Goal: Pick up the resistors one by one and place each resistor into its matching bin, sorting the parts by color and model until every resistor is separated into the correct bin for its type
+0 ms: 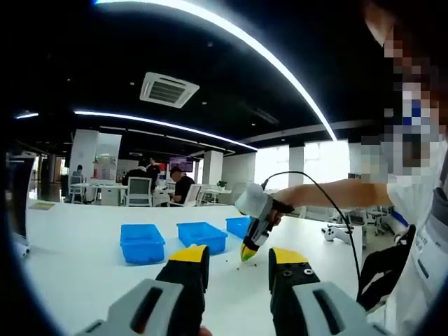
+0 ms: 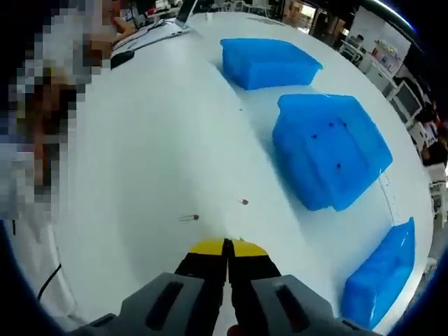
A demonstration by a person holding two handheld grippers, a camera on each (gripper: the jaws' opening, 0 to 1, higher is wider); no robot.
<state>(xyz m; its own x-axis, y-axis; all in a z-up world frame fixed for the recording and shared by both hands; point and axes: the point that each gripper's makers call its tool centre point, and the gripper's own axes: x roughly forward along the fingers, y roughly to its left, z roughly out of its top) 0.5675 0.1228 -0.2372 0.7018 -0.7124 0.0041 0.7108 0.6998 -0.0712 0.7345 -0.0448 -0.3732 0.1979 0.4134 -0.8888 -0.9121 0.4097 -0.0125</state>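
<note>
- The left gripper [image 1: 240, 260] is held up over the white table [image 1: 84, 266], and its 2 yellow-tipped jaws are spread apart with nothing between them.
- The right gripper [image 2: 225, 246] points down at the table, its jaws pressed together; I cannot tell if anything is pinched.
- 2 small resistors lie on the table just past its tips, one [image 2: 189, 218] to the left and one [image 2: 243, 201] a bit further.
- 3 blue bins sit beyond: the near bin [image 2: 381, 276], the middle bin [image 2: 329, 150], the far bin [image 2: 269, 61].
- People sit at desks [image 1: 150, 185] far back.
</note>
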